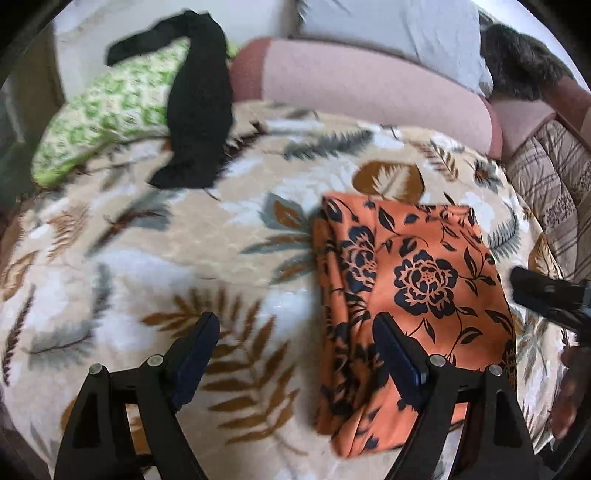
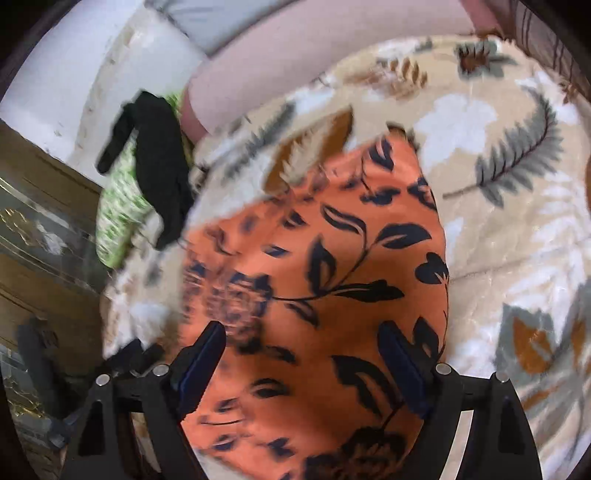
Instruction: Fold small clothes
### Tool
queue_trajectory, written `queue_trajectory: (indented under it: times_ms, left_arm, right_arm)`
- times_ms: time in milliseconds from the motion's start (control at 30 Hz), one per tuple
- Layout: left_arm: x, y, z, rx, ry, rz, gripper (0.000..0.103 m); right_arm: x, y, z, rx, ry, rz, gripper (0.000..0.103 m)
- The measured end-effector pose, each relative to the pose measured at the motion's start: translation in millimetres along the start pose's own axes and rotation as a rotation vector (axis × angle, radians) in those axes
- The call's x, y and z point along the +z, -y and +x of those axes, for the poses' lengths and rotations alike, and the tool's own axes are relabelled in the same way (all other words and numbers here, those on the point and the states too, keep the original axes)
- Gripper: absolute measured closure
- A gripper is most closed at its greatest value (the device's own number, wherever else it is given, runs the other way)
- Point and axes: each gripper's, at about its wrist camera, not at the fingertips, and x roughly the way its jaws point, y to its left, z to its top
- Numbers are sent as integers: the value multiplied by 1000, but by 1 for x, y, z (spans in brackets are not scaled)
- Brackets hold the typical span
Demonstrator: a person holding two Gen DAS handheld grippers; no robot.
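An orange cloth with a dark floral print (image 1: 413,291) lies folded on the leaf-patterned blanket (image 1: 155,258). It also shows in the right wrist view (image 2: 332,295). My left gripper (image 1: 295,332) is open and empty, its right finger over the cloth's left part. My right gripper (image 2: 301,343) is open and empty, hovering over the cloth; it also shows at the right edge of the left wrist view (image 1: 543,291). A black garment (image 1: 199,103) lies draped over a green-and-white patterned cloth (image 1: 107,110) at the far left.
A pink bolster (image 1: 369,88) and a grey pillow (image 1: 388,26) lie along the back of the bed. A dark furry thing (image 1: 524,62) sits at the back right. A striped quilt (image 1: 554,184) is at the right. A wooden cabinet (image 2: 40,229) stands left of the bed.
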Motion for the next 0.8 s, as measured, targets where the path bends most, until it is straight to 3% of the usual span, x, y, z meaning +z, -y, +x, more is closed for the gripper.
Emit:
queue_trajectory:
  times_ms: [133, 267, 467, 600, 800]
  left_arm:
    - [-27, -7, -32, -5, 40, 8, 18]
    - [-75, -9, -73, 21, 129, 39, 13]
    - [-102, 3, -107, 65, 135, 24, 11]
    - [-97, 22, -128, 26, 141, 54, 10]
    - [-92, 36, -141, 22, 145, 63, 6]
  right_arm:
    - [-26, -20, -44, -129, 100, -85, 16]
    - [-82, -16, -76, -257, 117, -131, 16]
    - [-155, -32, -101, -454, 106, -220, 15]
    - [-172, -55, -114, -516, 121, -317, 14]
    - [-168, -65, -133, -538, 153, -294, 13]
